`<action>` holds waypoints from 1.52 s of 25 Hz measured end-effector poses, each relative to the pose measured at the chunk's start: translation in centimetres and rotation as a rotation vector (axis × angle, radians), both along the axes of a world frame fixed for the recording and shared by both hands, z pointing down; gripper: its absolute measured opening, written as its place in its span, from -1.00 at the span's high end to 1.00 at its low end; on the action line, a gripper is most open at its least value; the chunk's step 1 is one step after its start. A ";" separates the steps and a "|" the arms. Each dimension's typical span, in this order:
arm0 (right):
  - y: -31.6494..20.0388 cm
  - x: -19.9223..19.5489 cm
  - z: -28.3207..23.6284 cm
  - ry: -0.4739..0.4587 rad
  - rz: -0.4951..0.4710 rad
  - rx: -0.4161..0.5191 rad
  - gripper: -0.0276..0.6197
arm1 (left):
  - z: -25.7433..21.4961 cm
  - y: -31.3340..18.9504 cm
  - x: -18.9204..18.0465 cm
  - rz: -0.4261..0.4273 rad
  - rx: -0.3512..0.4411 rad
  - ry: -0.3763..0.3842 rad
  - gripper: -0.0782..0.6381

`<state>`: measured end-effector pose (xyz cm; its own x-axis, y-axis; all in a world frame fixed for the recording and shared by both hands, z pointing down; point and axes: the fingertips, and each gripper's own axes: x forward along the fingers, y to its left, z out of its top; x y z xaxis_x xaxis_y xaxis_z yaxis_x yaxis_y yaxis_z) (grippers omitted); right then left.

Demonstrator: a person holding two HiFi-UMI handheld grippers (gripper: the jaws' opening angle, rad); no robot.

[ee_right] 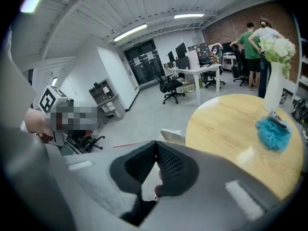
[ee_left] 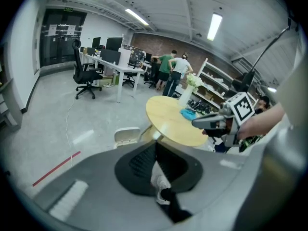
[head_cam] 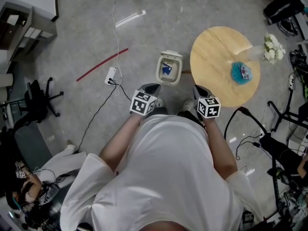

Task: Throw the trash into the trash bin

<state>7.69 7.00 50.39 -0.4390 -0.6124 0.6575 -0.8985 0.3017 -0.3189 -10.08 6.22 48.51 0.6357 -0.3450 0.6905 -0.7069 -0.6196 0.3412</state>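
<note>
- Two hand-held grippers were held out in front of the person, side by side and angled down toward the floor, both short of the round wooden worktop [head_cam: 216, 57].
- The left hand-held gripper [head_cam: 150, 87] had its jaws pressed together, ribbed pads meeting along one line with nothing caught between them. It sat off the worktop's edge, over bare floor, nearer the bin than the worktop.
- The right hand-held gripper [head_cam: 200, 90] was likewise closed up tight and empty. Its tips hung just at the near rim of the worktop.
- The trash, a crumpled bright blue wad [head_cam: 240, 73], lay on the worktop towards its far side from the person, well apart from both sets of jaws.
- A white vase of white flowers [head_cam: 272, 48] stood at the worktop's far edge, just beyond the blue wad.
- The trash bin [head_cam: 179, 72], small and white, stood on the floor just beside the worktop, its top open. Something blue [head_cam: 166, 70] already lay inside it.
- From the worktop, past the bin, a white cable ran across the grey floor to a power strip [head_cam: 111, 75], and a strip of red tape [head_cam: 102, 65] lay on the floor beyond that.
- Farther from the worktop on that same side stood a black office chair [head_cam: 42, 100].
- In the left gripper view, two people [ee_left: 173, 71] stood with their backs turned at desks well behind the worktop.
</note>
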 end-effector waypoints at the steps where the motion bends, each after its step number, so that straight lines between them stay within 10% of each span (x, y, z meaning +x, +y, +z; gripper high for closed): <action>1: 0.0 0.1 0.0 0.004 0.013 0.000 0.91 | 0.0 0.0 -0.2 0.004 0.000 0.000 0.77; 18: 0.4 3.8 -0.1 0.054 0.228 0.011 0.91 | 0.0 -1.2 -1.1 0.114 0.012 0.014 0.77; 38: -0.9 10.2 -0.8 0.062 0.179 0.018 0.91 | -0.5 -1.0 4.6 0.041 0.008 0.018 0.77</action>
